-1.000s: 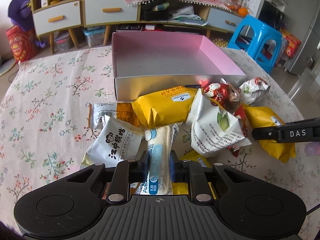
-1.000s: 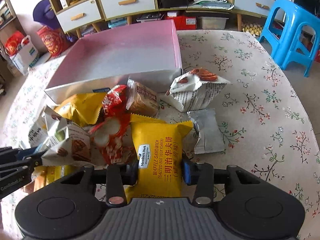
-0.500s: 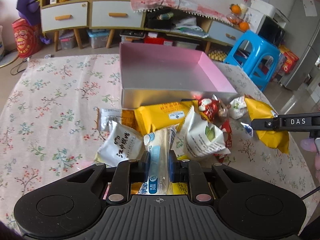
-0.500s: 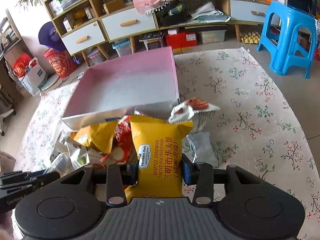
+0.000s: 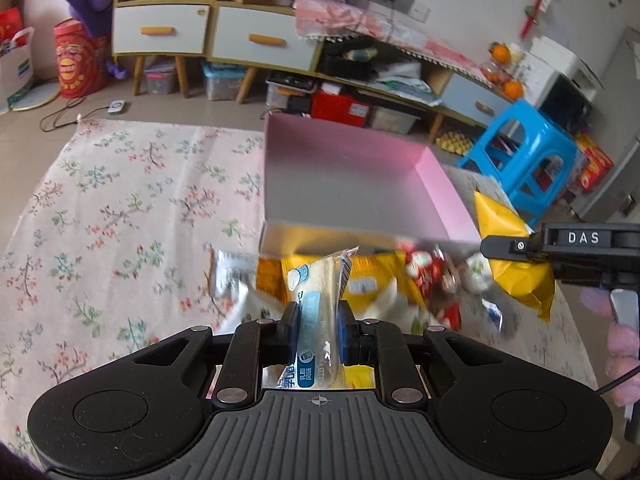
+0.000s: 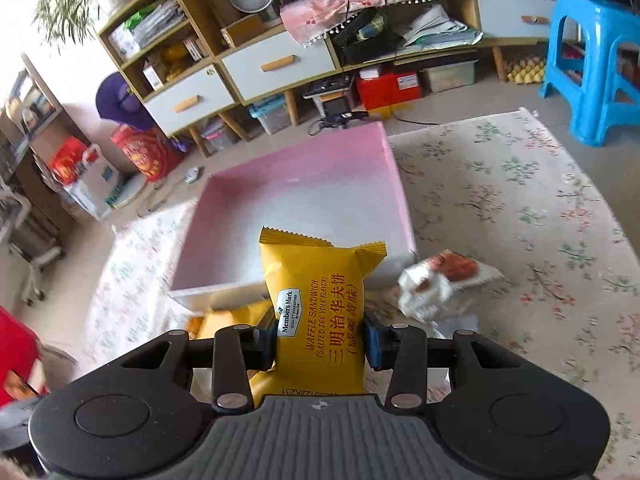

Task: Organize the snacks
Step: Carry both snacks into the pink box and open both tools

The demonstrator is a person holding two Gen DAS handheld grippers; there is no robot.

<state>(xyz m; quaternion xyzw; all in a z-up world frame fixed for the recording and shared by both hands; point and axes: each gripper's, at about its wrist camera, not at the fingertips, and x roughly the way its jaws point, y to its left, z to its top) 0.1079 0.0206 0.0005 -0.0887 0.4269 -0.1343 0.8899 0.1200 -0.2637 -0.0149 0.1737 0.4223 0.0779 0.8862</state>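
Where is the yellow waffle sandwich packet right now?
In the right wrist view, the yellow waffle sandwich packet is clamped in the right claw, raised before the empty pink cardboard box.

Pink box (image 6: 304, 200), yellow waffle packet (image 6: 320, 312), floral cloth (image 5: 120, 208), blue stool (image 6: 592, 52).

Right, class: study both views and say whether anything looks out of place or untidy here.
Yes. The shallow pink cardboard box sits empty, while snack packets lie in a loose heap on the floral tablecloth outside its near wall. Only two are lifted clear: a pale blue-and-white wrapped bar and a yellow waffle sandwich packet.
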